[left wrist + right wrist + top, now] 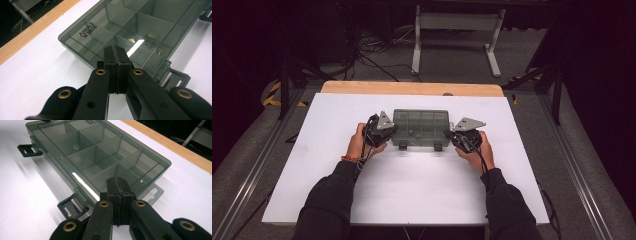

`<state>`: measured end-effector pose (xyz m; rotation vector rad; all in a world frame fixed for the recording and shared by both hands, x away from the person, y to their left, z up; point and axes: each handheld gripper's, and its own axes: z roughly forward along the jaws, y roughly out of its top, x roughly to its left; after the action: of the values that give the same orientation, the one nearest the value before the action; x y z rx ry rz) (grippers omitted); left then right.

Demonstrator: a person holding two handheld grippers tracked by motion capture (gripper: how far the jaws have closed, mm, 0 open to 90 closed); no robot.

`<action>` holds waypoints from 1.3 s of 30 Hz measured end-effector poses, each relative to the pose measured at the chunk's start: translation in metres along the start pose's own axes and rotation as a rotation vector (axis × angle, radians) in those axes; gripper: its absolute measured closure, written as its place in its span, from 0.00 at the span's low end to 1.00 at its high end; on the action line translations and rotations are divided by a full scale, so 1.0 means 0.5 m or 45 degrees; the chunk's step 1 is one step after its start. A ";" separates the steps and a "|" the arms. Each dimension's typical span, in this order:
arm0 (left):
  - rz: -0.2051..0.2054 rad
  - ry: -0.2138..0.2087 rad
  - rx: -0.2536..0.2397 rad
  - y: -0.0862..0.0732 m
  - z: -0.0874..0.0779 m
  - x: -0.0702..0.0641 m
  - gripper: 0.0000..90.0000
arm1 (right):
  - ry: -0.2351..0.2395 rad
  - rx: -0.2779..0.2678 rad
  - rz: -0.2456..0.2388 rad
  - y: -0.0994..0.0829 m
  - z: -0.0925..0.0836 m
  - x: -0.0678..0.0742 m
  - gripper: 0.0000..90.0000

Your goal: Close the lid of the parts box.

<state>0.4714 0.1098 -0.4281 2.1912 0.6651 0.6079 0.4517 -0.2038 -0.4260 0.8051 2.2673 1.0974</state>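
organizer box [420, 127] | smoky clear plastic | lid closed (latches open) | flat on table

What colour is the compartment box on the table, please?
Translucent smoky grey-green compartment box, best seen in the right gripper view.

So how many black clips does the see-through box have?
2. Both latches sit on the box's near long edge, facing the person: one toward the left, one toward the right. Both hang flipped open. None seem hidden.
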 end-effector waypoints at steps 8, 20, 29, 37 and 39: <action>0.032 0.009 -0.022 0.005 -0.012 -0.001 1.00 | -0.024 -0.024 0.010 0.002 -0.009 0.003 1.00; 0.053 0.036 -0.104 0.003 -0.054 0.003 0.99 | -0.043 -0.107 -0.015 0.008 -0.052 0.013 0.98; 0.058 0.037 -0.146 -0.013 -0.080 0.003 0.98 | -0.034 -0.146 -0.018 0.005 -0.079 0.021 0.96; 0.075 0.054 -0.169 -0.031 -0.099 0.001 0.95 | -0.033 -0.160 -0.027 -0.001 -0.093 0.030 0.91; 0.069 0.058 -0.179 -0.036 -0.105 0.000 0.95 | -0.031 -0.162 -0.026 -0.003 -0.094 0.030 0.91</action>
<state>0.4353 0.1478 -0.4104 2.0753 0.5707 0.7127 0.4101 -0.2188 -0.4037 0.7387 2.1565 1.2027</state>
